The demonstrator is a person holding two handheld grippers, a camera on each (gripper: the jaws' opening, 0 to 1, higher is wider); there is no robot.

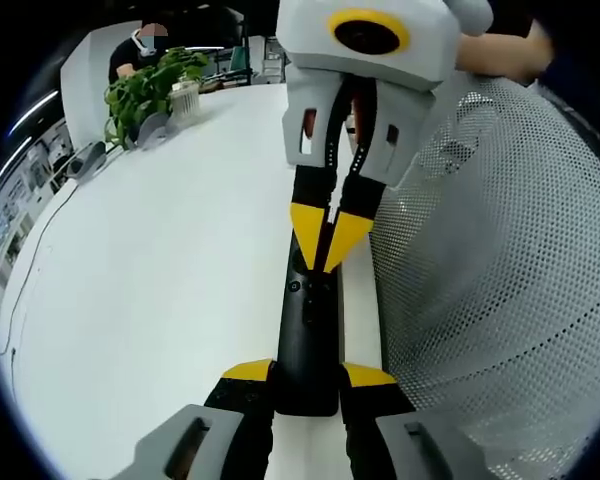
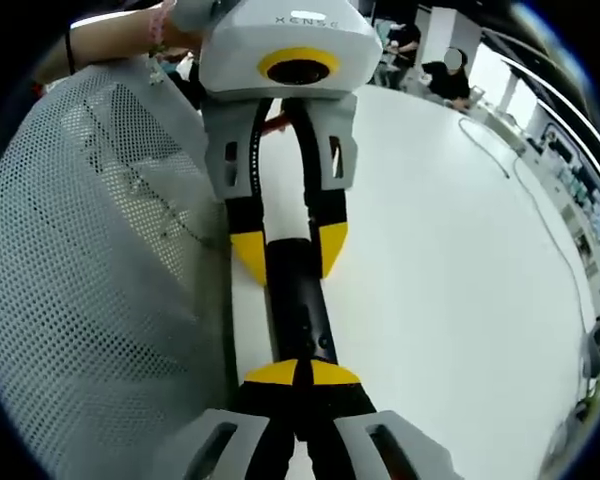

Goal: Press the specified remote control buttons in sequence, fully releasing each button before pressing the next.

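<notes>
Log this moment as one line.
left gripper: shut on remote | right gripper: shut, tips pressing remote | surface: white table

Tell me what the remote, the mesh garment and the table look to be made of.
Remote: likely plastic, black, slightly glossy, with a soft highlight along its edge.
Mesh garment: seemingly thin synthetic fabric, pale grey, perforated with small regular holes and draping in folds.
Table: smooth white top, perhaps laminate, with an even matte sheen; the exact material is unclear.
</notes>
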